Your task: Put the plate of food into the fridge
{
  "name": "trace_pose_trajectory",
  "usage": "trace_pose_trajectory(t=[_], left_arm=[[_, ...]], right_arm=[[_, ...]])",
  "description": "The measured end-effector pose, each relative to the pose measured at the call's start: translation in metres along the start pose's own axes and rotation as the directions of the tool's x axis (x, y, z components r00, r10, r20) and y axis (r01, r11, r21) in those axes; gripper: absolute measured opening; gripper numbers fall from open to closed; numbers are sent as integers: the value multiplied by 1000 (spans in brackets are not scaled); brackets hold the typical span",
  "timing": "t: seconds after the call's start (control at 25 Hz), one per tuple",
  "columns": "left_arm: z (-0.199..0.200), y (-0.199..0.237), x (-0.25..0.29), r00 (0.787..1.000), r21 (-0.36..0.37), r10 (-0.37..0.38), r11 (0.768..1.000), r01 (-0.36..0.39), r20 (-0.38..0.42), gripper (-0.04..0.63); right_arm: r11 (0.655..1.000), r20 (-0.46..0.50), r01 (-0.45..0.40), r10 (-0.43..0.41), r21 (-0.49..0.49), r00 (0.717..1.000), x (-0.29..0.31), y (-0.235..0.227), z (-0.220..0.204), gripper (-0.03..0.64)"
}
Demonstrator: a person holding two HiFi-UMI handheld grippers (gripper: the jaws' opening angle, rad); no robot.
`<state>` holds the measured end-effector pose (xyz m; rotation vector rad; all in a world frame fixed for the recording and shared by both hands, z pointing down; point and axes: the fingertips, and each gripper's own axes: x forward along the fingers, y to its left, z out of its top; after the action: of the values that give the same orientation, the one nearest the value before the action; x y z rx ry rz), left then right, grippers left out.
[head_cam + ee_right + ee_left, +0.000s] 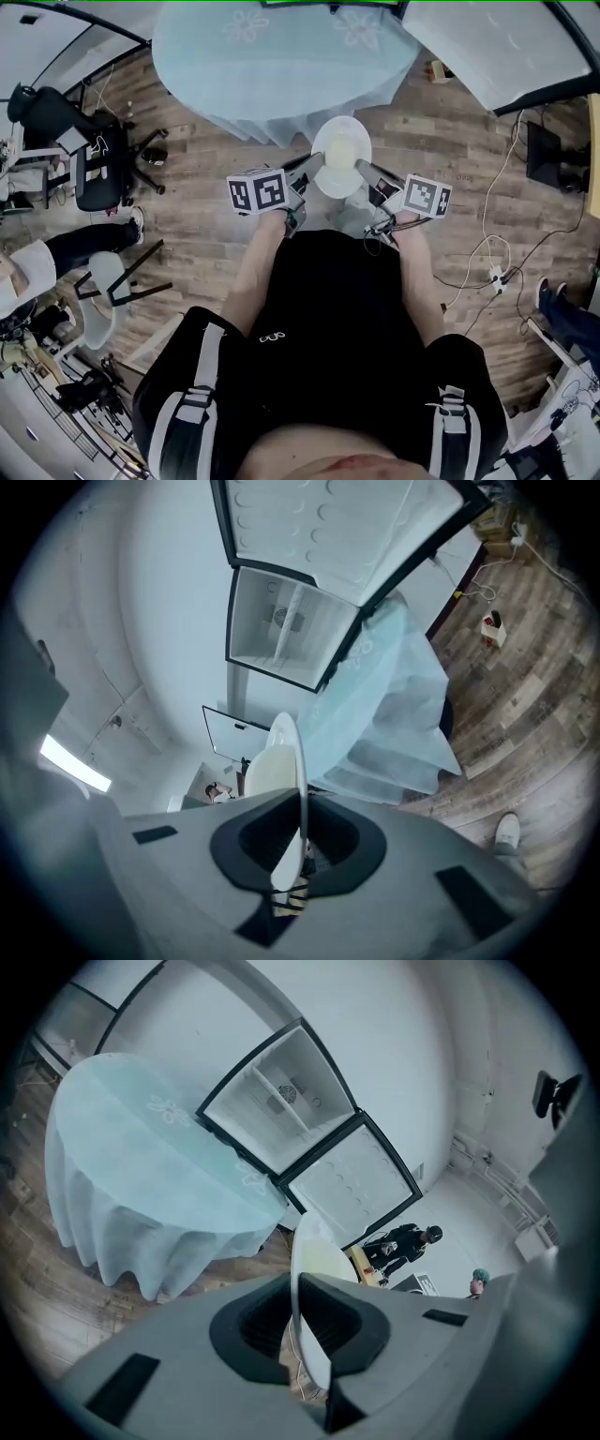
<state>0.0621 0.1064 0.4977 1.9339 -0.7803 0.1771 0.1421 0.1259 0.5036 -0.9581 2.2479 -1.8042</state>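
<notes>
**Claw state.** The left claw (309, 170) is closed narrowly on the left rim of the plate (339, 156). In the left gripper view the plate rim (310, 1274) stands edge-on in the slot of the left claw (298, 1330), with both jaws against it. The right claw (367, 172) grips the opposite rim in the same way. In the right gripper view the rim (284, 761) passes between the jaws of the right claw (302, 841), which press on it from both sides.

**Plate position.** The plate is white and round and is carried between the two claws in front of the person's body. It is clear of any support and above the wooden floor (202, 220). Pale yellowish food (343, 150) lies on its upper face. In the head view the plate sits just short of the near edge of the round tabletop (272, 56), which is covered by a light blue cloth hanging in folds.

**Fridge.** The fridge (279, 1101) stands beyond the tabletop, well apart from the plate. Its compartment is open and shows a white interior with a shelf. The door (349, 1185) is swung out beside it. The right gripper view shows the same open compartment (281, 635) behind the cloth.

**Surroundings.** A person in dark clothing (405, 1246) stands in the background of the left gripper view.
</notes>
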Motion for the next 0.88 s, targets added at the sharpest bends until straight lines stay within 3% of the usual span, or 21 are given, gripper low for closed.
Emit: trace_pose_trajectory(t=[0.4, 0.68, 0.88], left_arm=[[11, -19, 61, 997, -11, -32, 999, 31, -65, 23], [27, -1, 85, 992, -41, -47, 998, 42, -114, 23], [58, -2, 115, 989, -1, -61, 998, 61, -133, 25]], right_arm=[[999, 53, 16, -19, 50, 998, -25, -35, 45, 17], [996, 61, 48, -53, 76, 997, -11, -51, 66, 17], [994, 100, 64, -73, 88, 992, -5, -60, 104, 17]])
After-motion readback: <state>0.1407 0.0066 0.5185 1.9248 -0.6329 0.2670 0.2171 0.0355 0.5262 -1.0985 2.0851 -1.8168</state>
